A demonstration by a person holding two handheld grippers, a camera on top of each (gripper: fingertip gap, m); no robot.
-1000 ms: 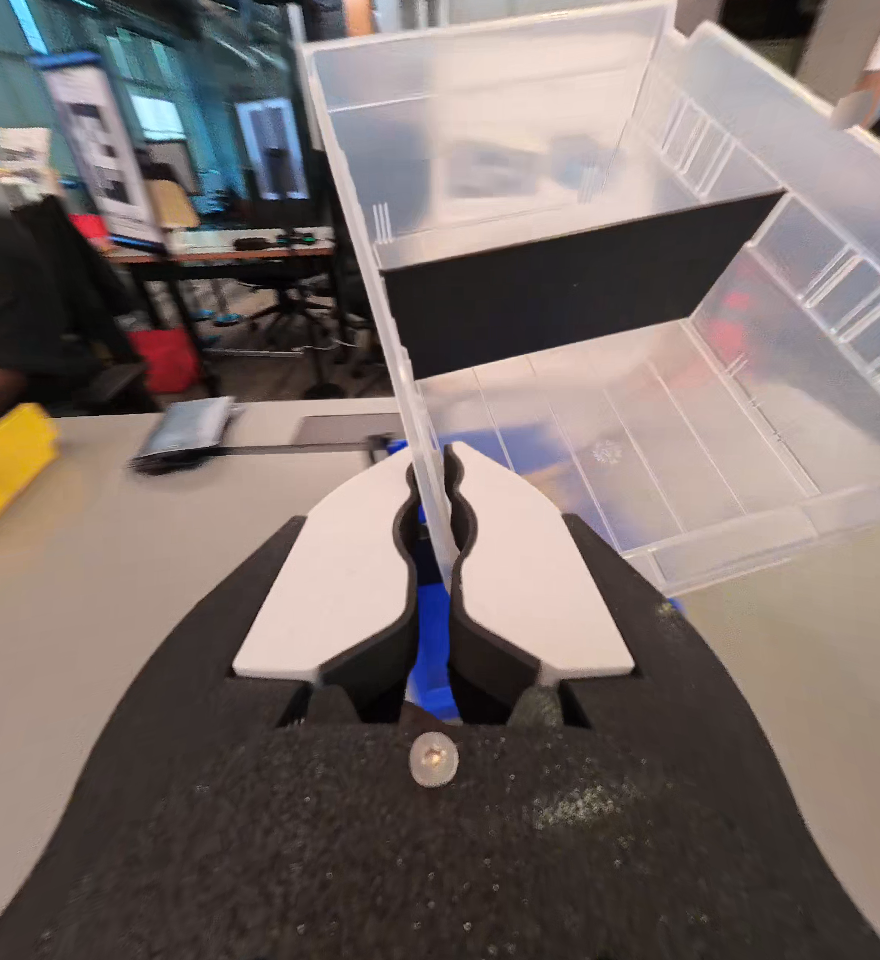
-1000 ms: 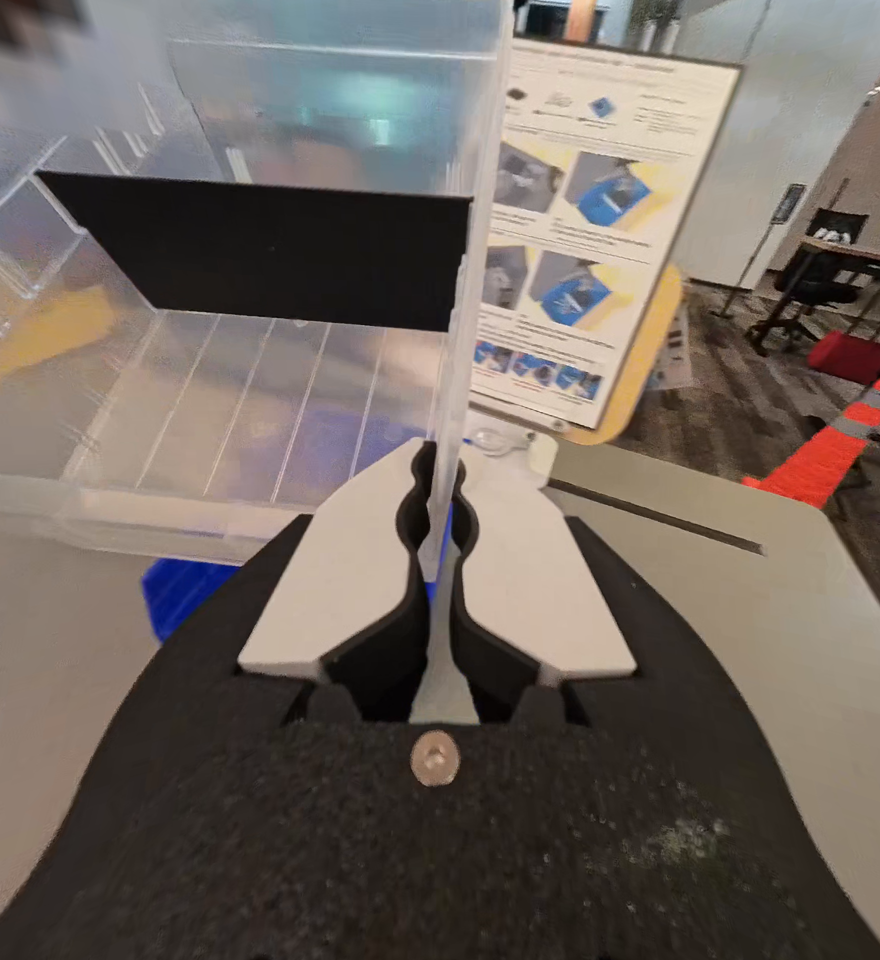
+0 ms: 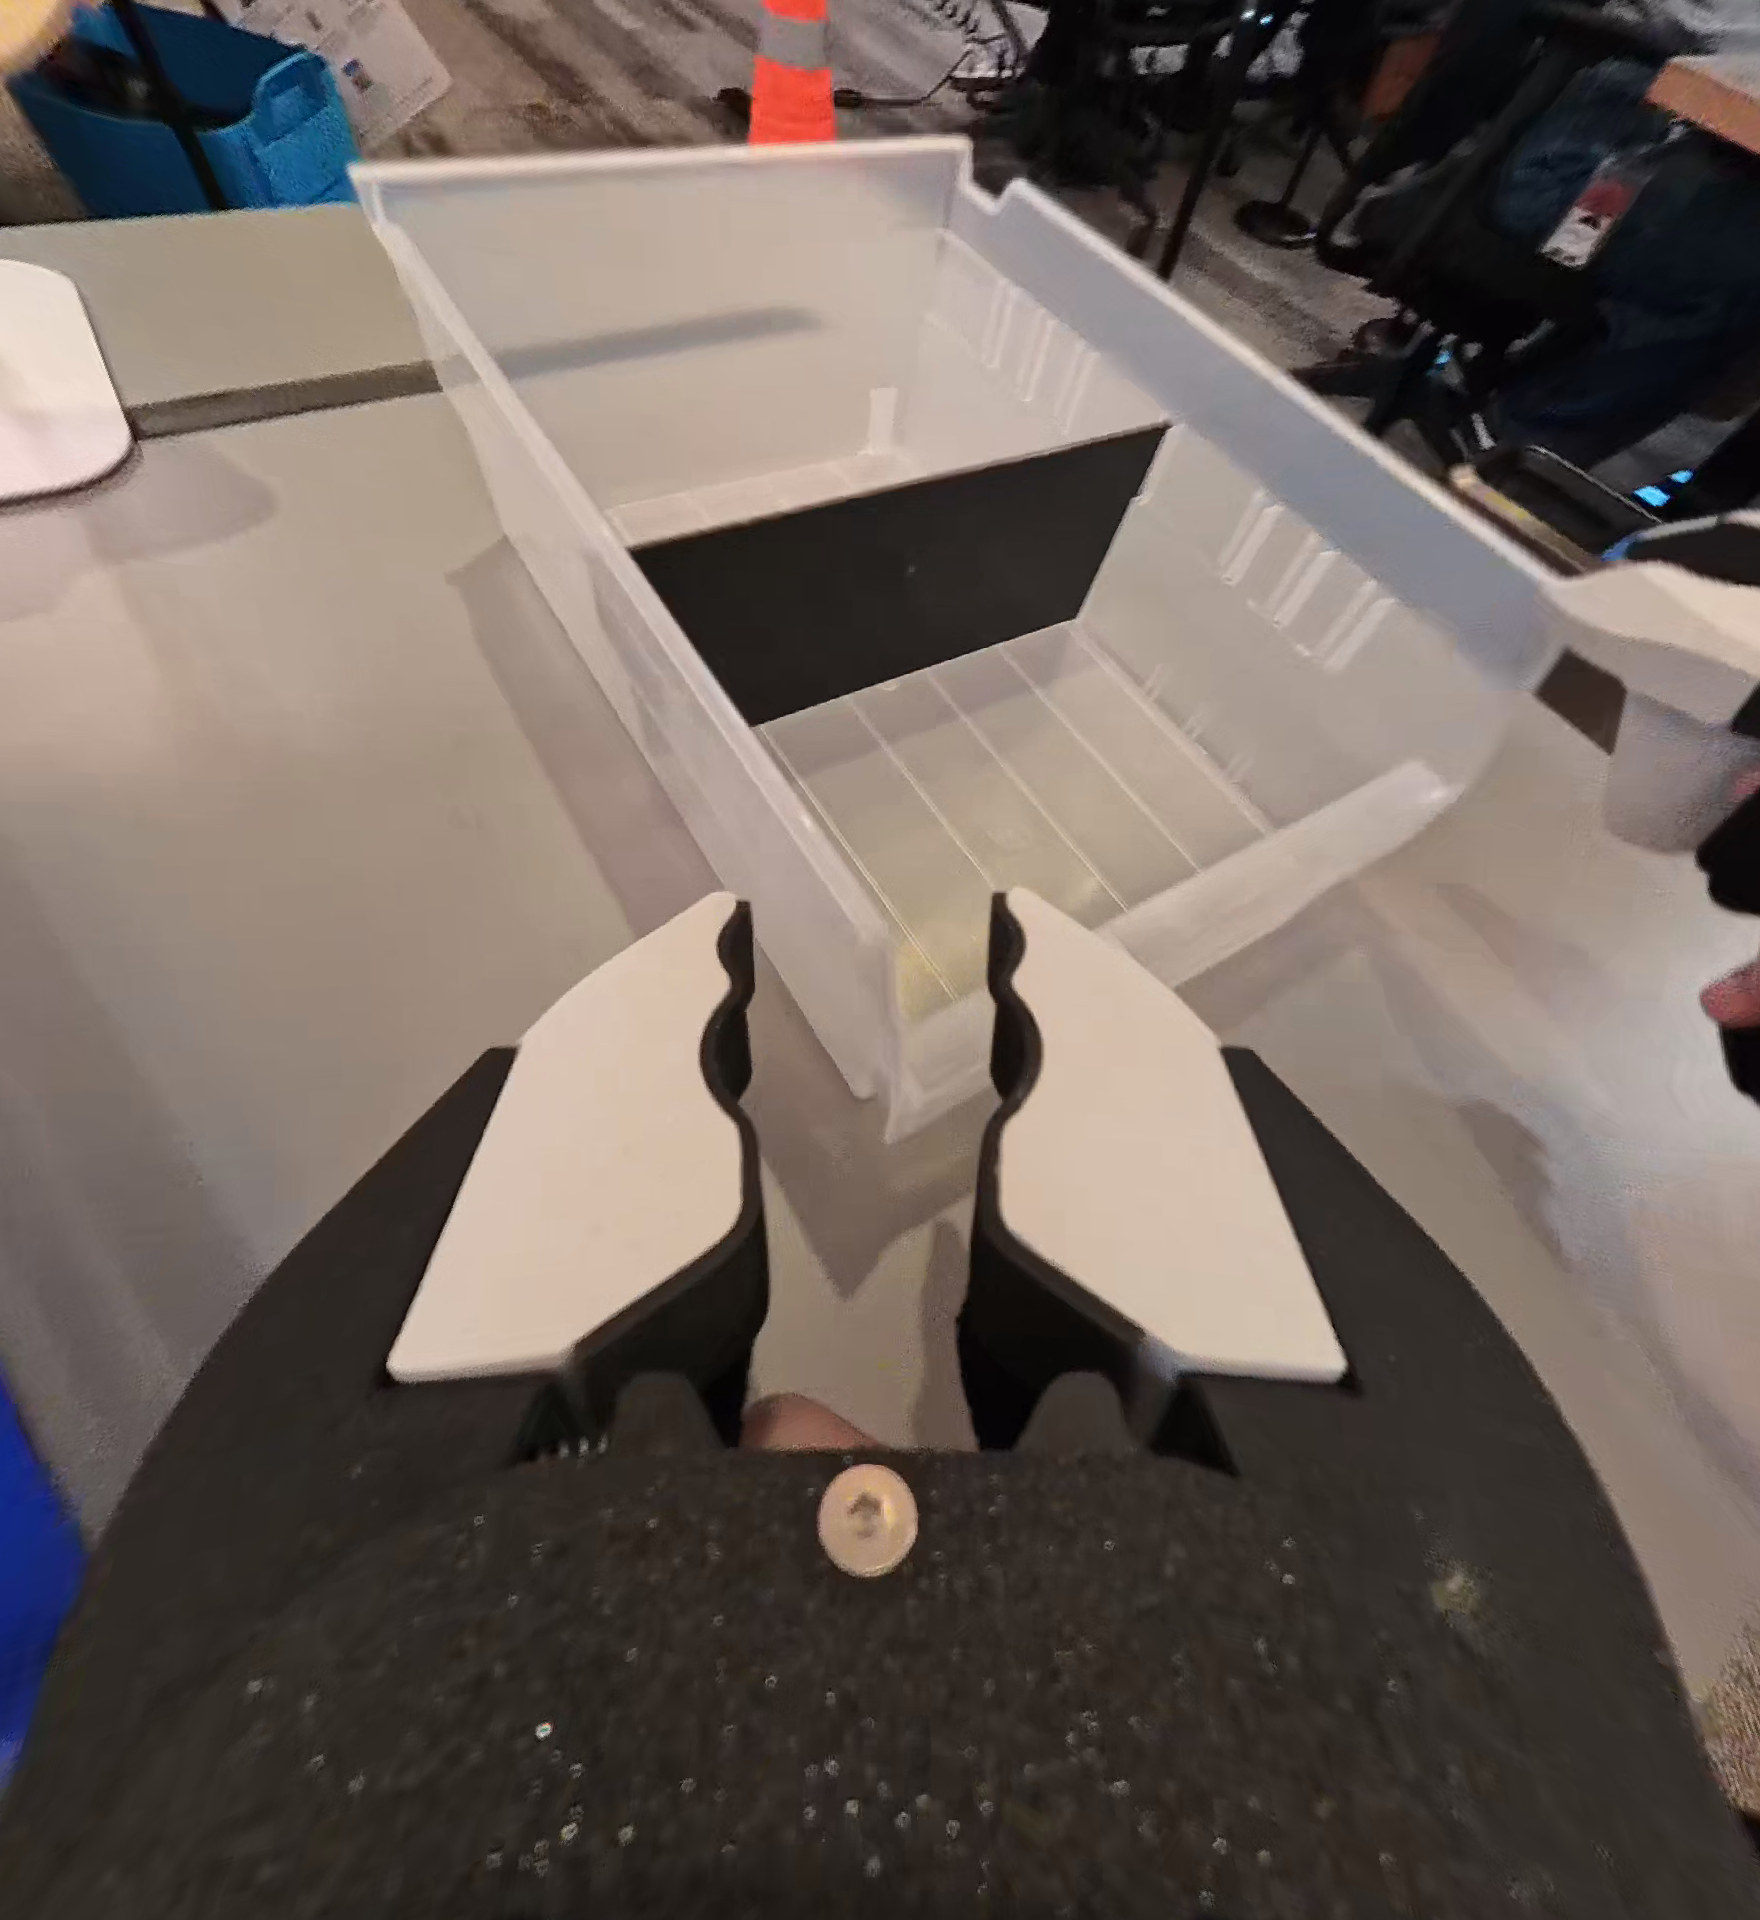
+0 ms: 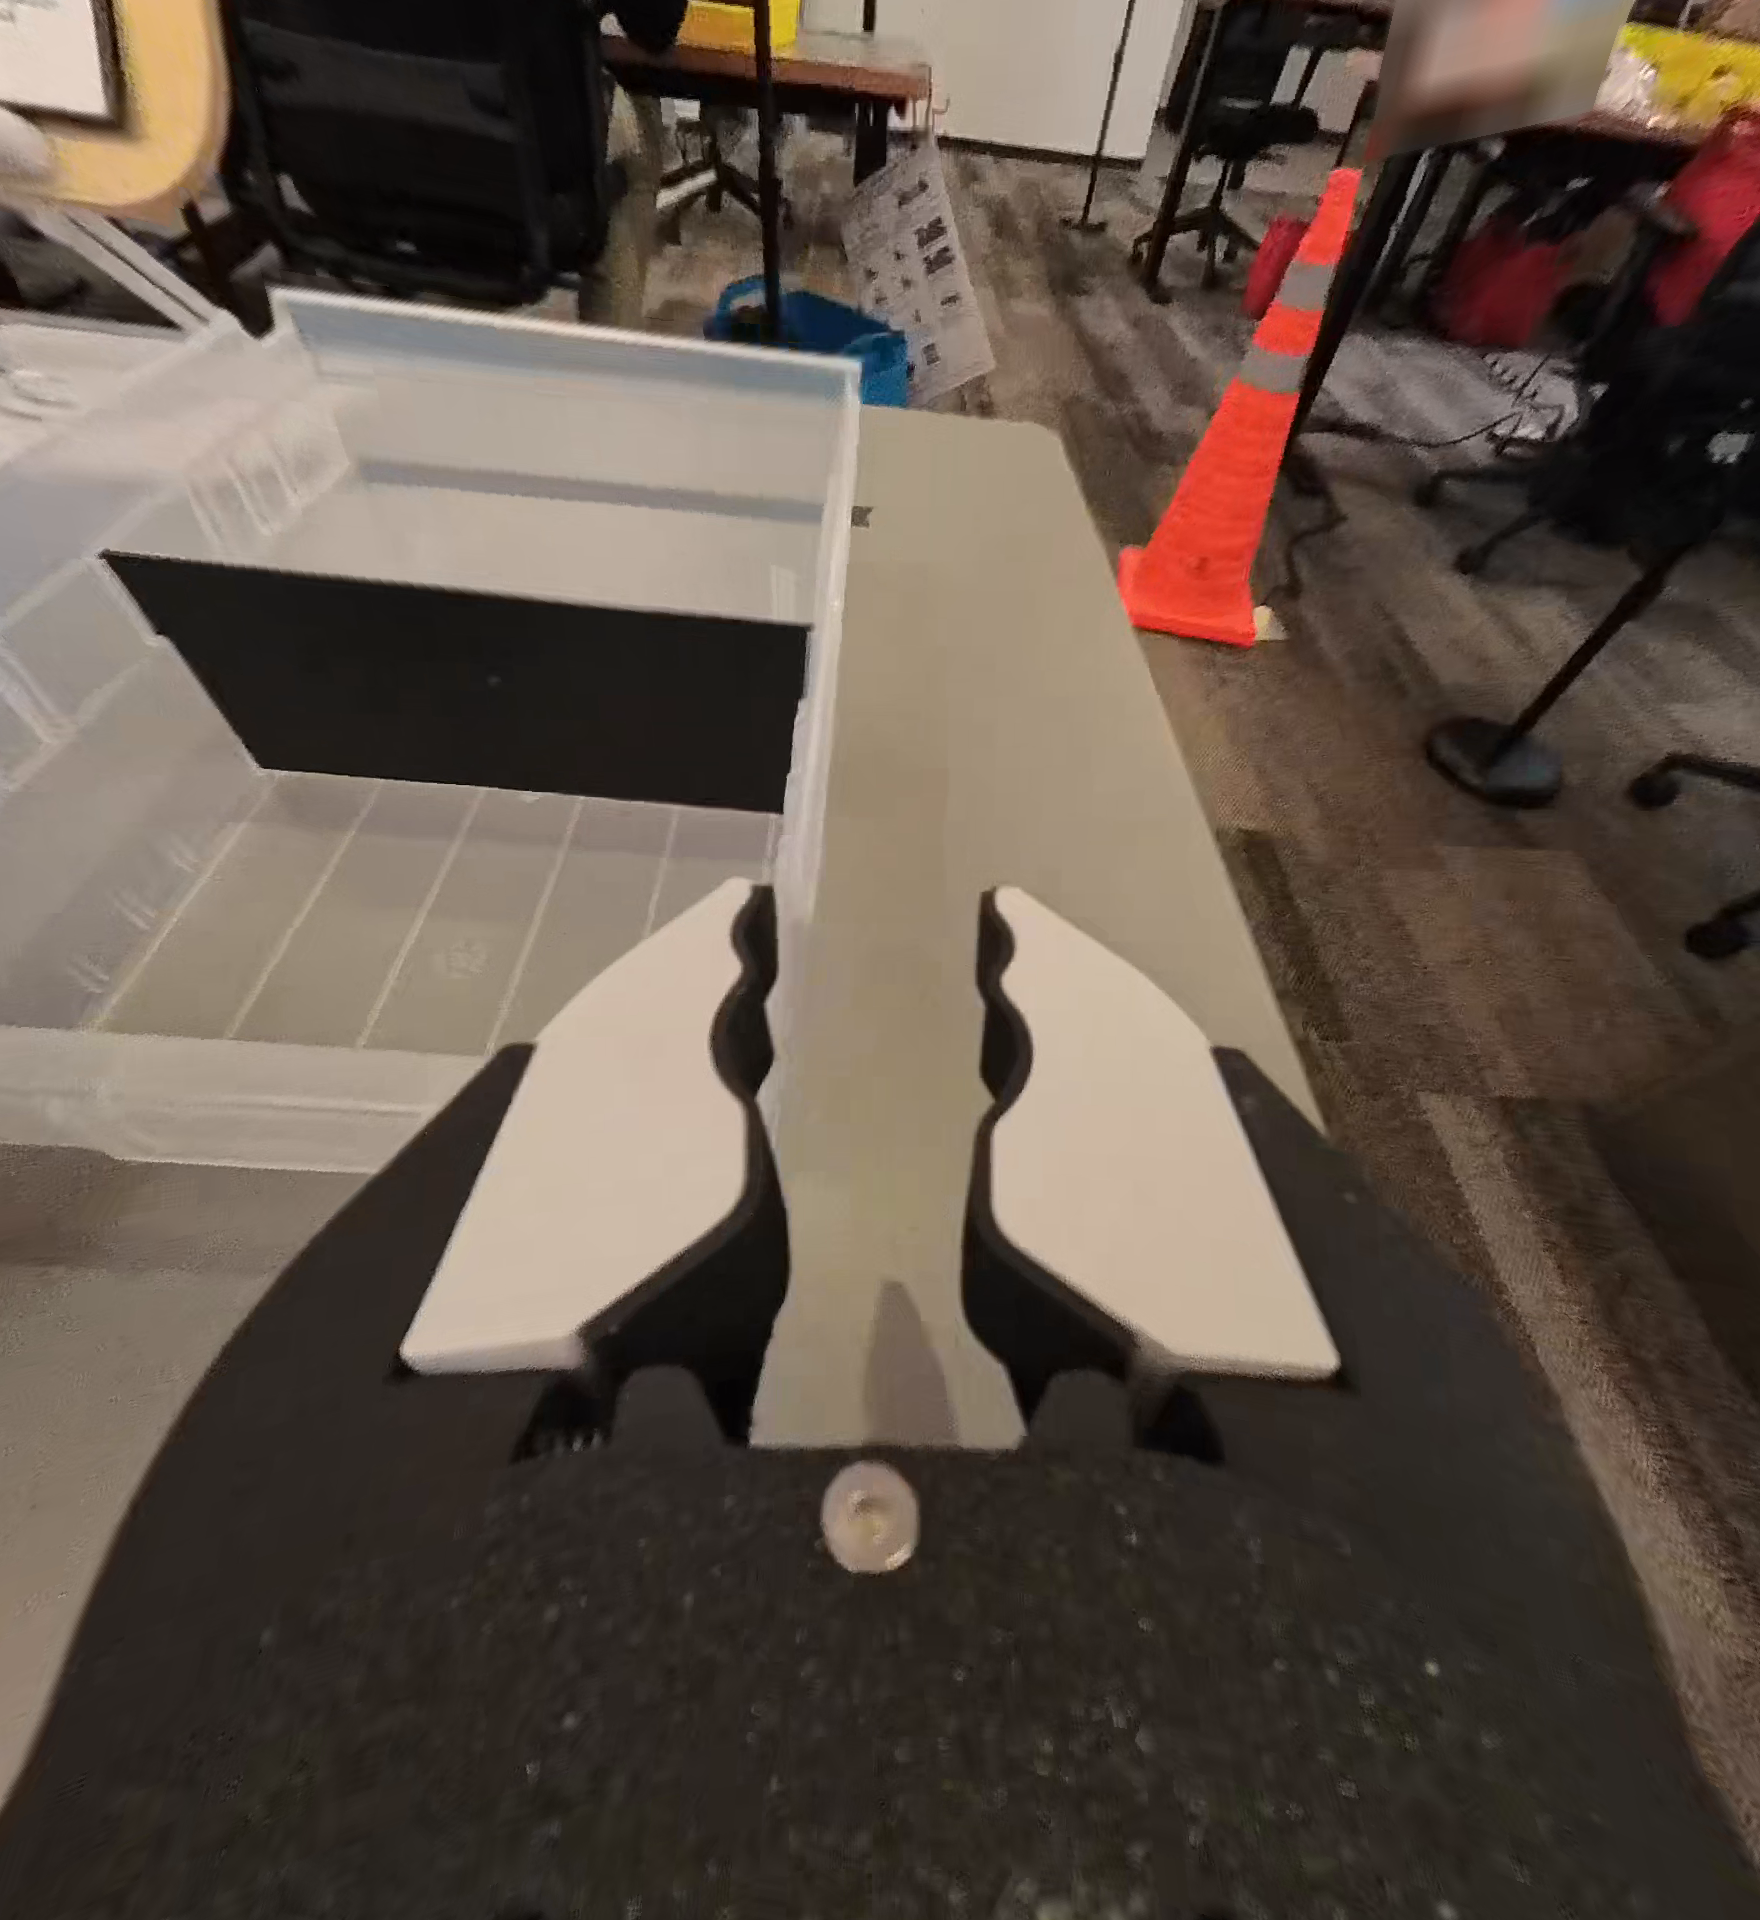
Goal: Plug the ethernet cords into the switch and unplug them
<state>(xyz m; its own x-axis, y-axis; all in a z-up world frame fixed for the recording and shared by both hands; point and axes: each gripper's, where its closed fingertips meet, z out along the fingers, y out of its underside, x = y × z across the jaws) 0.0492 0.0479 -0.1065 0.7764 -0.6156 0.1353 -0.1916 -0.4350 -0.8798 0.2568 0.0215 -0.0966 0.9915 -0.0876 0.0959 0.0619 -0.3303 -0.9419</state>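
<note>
Both grippers are standing wide open, gripping nothing: the left gripper (image 3: 871, 997) is straddling the near corner of the bin (image 3: 1219, 343), the right gripper (image 4: 876, 987) its other side wall. Back off straight, without nudging the bin. One bin, one black divider (image 3: 886, 592); no cords or switch showing.

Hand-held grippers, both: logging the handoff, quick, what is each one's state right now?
Left hand-held gripper: open, straddling the clear plastic bin's corner wall, not gripping.
Right hand-held gripper: open, holding nothing.
</note>
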